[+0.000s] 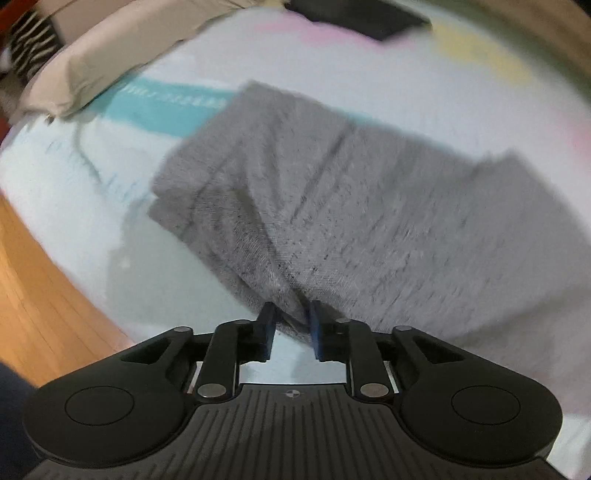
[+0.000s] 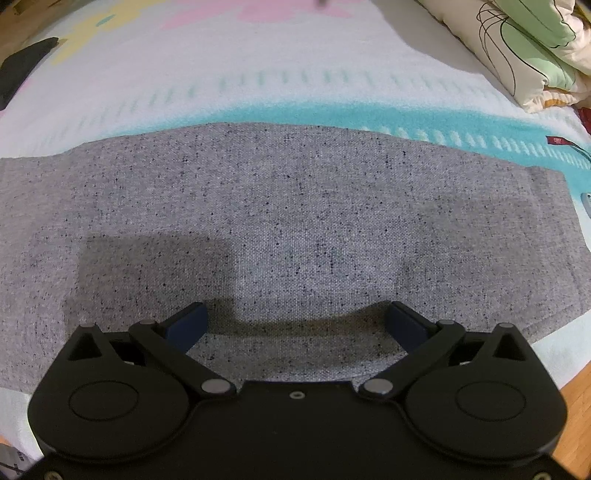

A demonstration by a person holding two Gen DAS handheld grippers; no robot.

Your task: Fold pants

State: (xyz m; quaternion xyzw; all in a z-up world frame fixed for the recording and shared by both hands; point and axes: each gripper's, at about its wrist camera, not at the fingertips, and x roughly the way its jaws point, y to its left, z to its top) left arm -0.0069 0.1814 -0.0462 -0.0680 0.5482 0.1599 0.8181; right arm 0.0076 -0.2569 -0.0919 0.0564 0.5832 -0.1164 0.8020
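In the left wrist view the left gripper (image 1: 291, 314) points steeply down at the near edge of the grey pants (image 1: 332, 206), its blue pads (image 1: 266, 325) drawn close together with a bunched ridge of grey cloth pinched between them; the fabric rises in creases toward the jaws and spreads away beyond them, a folded stack of layers ahead and to the left of the jaws, a flatter stretch ahead and to the right; the pants lie on a pale printed blanket (image 1: 92, 184) with a teal band (image 1: 162, 107) beyond the garment's far edge; a beige pillow (image 1: 107, 62) sits far ahead to the left, a dark object (image 1: 354, 18) far ahead, and wooden floor (image 1: 40, 295) shows to the left of the jaws; the picture is motion-blurred. In the right wrist view the right gripper (image 2: 297, 323) stands with its jaws spread wide, pads (image 2: 186, 323) set well apart over the pants (image 2: 295, 206) and nothing clamped between them; whether the tips touch the cloth I cannot tell; grey fabric fills the gap between the jaws and runs flat ahead and to both sides; beyond its far edge lies the blanket (image 2: 221, 48) with its teal stripe (image 2: 280, 114); a folded cream and green quilt (image 2: 524, 44) is far ahead to the right, with a small red label (image 2: 557, 140) on the blanket nearer on that side.
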